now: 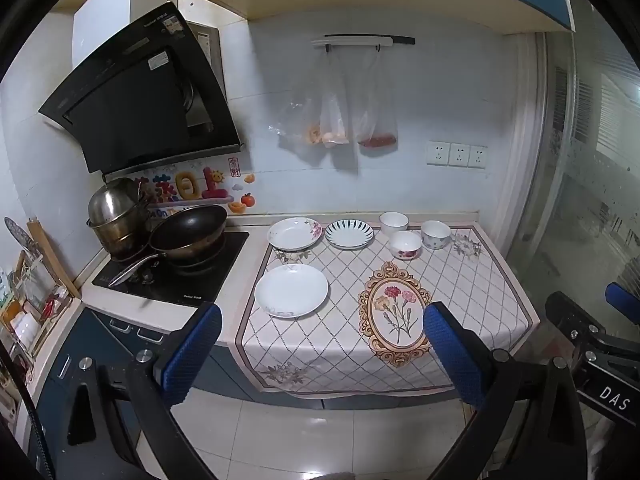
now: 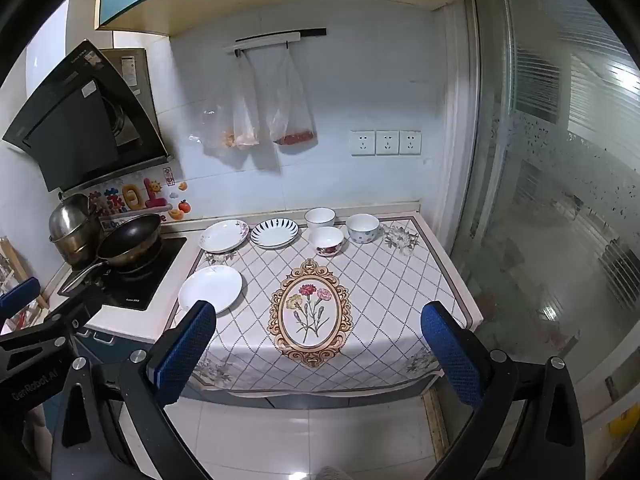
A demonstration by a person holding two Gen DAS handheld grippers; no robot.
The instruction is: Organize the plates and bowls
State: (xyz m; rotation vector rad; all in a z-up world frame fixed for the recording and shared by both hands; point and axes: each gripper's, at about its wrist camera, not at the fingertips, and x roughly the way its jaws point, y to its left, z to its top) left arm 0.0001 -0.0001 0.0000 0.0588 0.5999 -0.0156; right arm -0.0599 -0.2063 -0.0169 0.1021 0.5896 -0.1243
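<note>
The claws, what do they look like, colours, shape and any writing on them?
Both look alike. The left claw and right claw each have two black angled arms with silver round bolts, tipped by blue pads with a dotted grip texture. White lettering shows on the black bodies: "DAS" on the right one seen from the left wrist view, "GenRobot.AI" on the left one seen from the right wrist view.

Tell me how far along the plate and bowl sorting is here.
Nothing looks done: three plates, plain, floral and striped, lie separately on the cloth, and three bowls stand unstacked at the back. Nothing is in hand: left gripper and right gripper are open, short of the counter. All stacking remains.
</note>
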